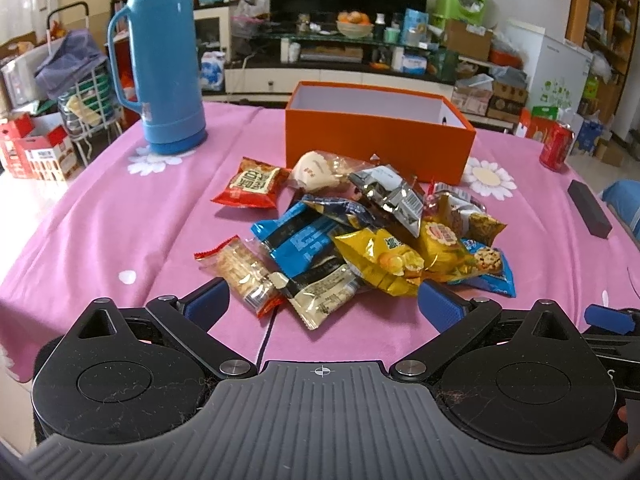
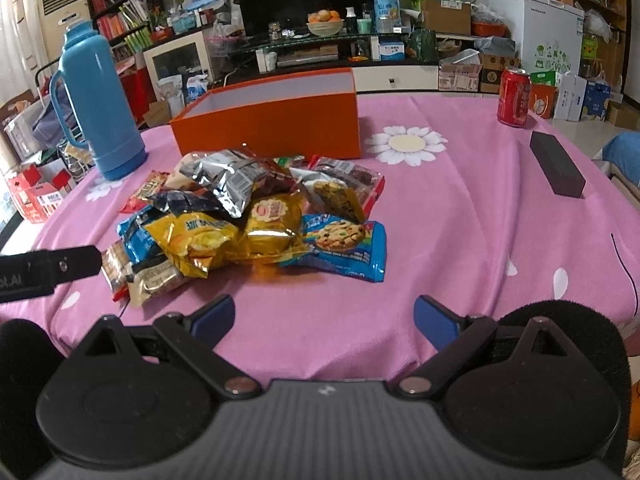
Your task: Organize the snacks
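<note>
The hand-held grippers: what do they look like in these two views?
Each is a black, ribbed body with two round black discs, black linkage arms with silver pivot pins, and blue textured finger pads: left hand-held gripper, right hand-held gripper. A small crosshair mark sits at the centre of each.

black gripper (image 1: 324, 300), blue jaws, silver screws

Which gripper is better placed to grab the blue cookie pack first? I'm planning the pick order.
Right. The cookie pack lies on the pile's right edge, just ahead of the open right gripper; for the left gripper, other packs lie nearer.
</note>
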The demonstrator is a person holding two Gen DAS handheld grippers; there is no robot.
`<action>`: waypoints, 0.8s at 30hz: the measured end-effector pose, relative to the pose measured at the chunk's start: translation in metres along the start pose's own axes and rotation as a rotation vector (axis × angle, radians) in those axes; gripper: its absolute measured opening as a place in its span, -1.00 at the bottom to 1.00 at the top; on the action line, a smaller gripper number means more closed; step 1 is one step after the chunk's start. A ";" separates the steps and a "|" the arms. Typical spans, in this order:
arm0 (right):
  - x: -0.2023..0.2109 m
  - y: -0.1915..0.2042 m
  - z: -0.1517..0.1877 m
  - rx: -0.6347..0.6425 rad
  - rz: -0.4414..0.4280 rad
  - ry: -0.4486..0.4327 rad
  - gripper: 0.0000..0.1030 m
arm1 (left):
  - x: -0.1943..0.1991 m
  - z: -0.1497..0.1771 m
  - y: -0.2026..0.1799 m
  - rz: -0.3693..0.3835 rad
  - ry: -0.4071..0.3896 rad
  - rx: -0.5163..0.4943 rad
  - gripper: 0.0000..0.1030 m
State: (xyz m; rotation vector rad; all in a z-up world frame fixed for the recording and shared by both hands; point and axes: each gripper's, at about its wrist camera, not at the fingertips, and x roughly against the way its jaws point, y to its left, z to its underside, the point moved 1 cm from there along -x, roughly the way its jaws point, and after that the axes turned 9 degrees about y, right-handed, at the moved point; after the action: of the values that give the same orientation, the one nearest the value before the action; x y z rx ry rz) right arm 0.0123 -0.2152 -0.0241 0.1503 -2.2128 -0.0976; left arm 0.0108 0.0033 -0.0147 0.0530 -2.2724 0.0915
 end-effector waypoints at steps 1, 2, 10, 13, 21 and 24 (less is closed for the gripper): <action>0.001 0.000 0.000 0.001 -0.001 -0.004 0.84 | 0.001 0.000 0.000 0.000 -0.002 -0.002 0.60; 0.002 0.000 0.000 0.001 -0.002 -0.006 0.84 | 0.001 0.000 -0.001 0.000 -0.004 -0.002 0.60; 0.004 -0.001 0.000 -0.001 0.002 -0.014 0.84 | -0.001 0.000 0.000 -0.001 0.004 -0.002 0.61; 0.001 0.000 -0.001 0.000 0.001 -0.008 0.84 | -0.002 0.000 0.001 0.002 0.008 0.001 0.61; -0.007 0.005 -0.017 -0.004 0.013 0.030 0.84 | -0.018 -0.004 0.000 0.020 0.103 -0.029 0.61; -0.011 0.008 -0.028 0.009 0.031 0.050 0.84 | -0.023 -0.007 0.001 0.030 0.129 -0.032 0.61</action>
State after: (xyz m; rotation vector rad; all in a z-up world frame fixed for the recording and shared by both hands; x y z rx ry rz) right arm 0.0410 -0.2057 -0.0149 0.1224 -2.1656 -0.0661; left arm 0.0312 0.0053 -0.0279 -0.0038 -2.1460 0.0718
